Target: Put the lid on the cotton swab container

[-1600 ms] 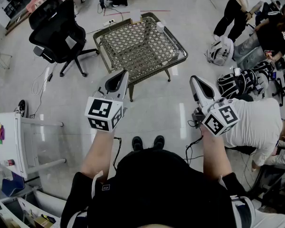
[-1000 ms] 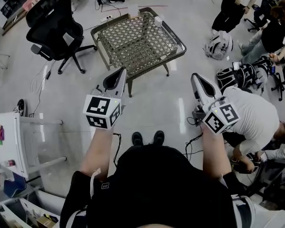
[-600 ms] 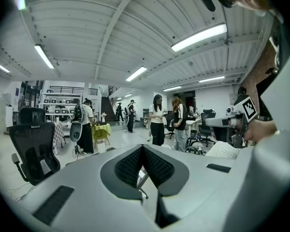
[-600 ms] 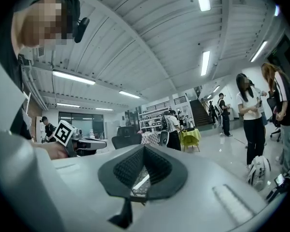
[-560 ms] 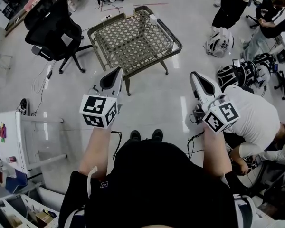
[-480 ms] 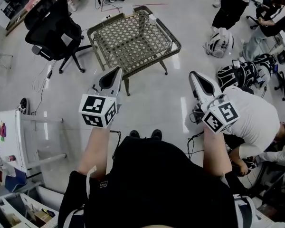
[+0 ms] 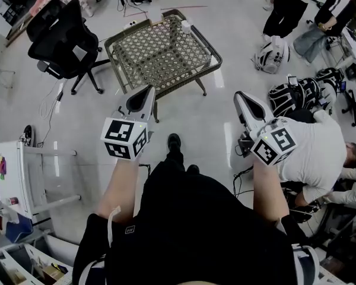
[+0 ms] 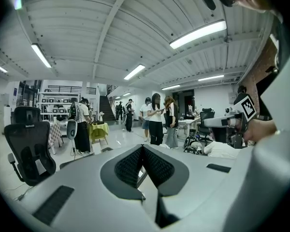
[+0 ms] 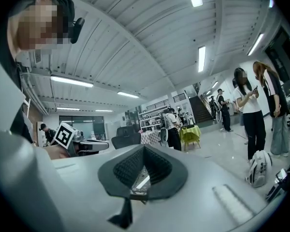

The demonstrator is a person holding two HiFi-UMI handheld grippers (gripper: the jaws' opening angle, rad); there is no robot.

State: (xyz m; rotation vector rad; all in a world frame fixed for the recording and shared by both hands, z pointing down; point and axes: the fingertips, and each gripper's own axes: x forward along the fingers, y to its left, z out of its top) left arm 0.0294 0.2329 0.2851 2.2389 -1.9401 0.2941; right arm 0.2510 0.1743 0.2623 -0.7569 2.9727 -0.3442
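Note:
Both grippers are held up in front of me over the floor. My left gripper [image 7: 148, 91] [image 8: 143, 149] has its jaws together with nothing between them. So does my right gripper [image 7: 240, 95] [image 9: 144, 149]. Ahead stands a low wicker table [image 7: 160, 52], about a step beyond the fingertips. A small white object [image 7: 186, 24] sits at its far right corner, too small to identify. No cotton swab container or lid can be made out. Each gripper view shows the other gripper's marker cube [image 8: 245, 108] [image 9: 65, 135] beside it.
A black office chair [image 7: 59, 40] stands left of the table and a white cart [image 7: 18, 171] at my near left. Backpacks [image 7: 274, 55] [image 7: 296, 95] lie on the floor at right, by a crouching person in a white shirt [image 7: 314, 153]. People stand at the far right [image 7: 291, 5].
I have walked forward, one foot now stepping ahead, and the wicker table has drifted left in view. Both grippers stay shut and level. The crouching person at right has shifted.

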